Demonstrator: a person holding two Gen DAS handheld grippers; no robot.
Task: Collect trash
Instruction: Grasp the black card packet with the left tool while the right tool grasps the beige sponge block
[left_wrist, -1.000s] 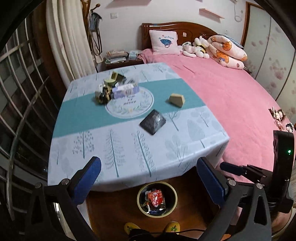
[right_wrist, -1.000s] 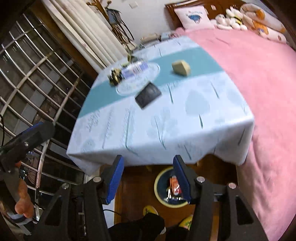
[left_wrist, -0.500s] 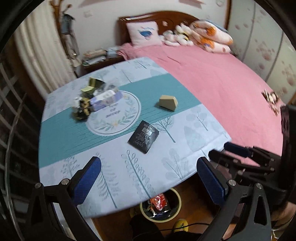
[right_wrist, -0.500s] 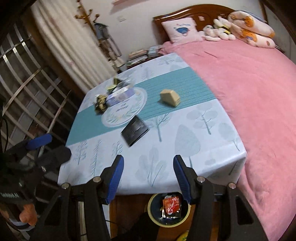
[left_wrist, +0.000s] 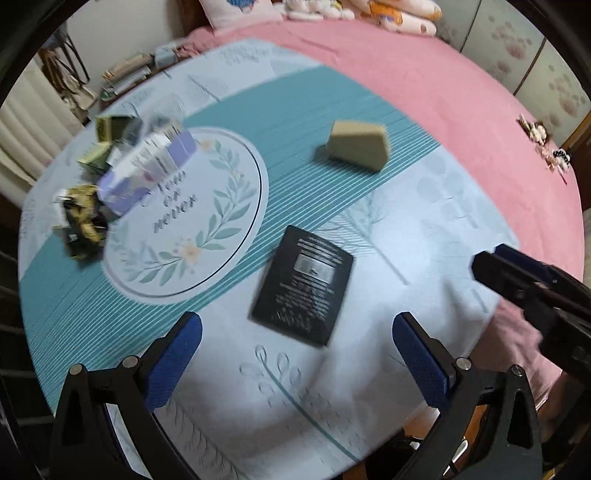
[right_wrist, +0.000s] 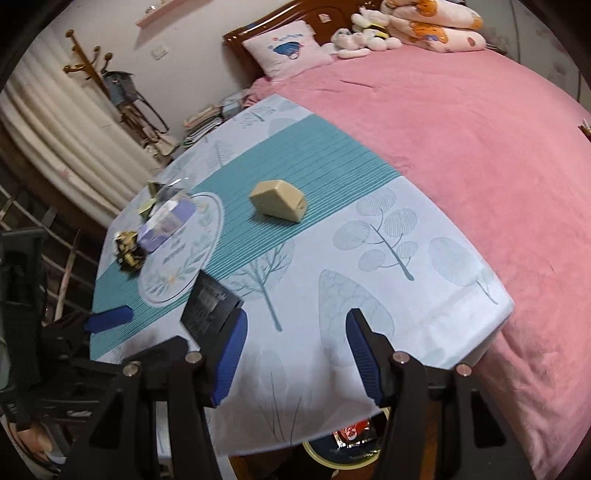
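left gripper (left_wrist: 295, 354) lowered toward black packet (left_wrist: 302, 284), right gripper (right_wrist: 293, 354) advanced over tablecloth (right_wrist: 369, 258), bin nearly hidden

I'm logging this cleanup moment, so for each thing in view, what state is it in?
Left tool: open, empty.
Right tool: open, empty.
Black packet: flat on the tablecloth.
Beige box: on its side, untouched.
Crumpled wrappers: piled beside the purple pack.
Bin: under the table edge, trash inside.
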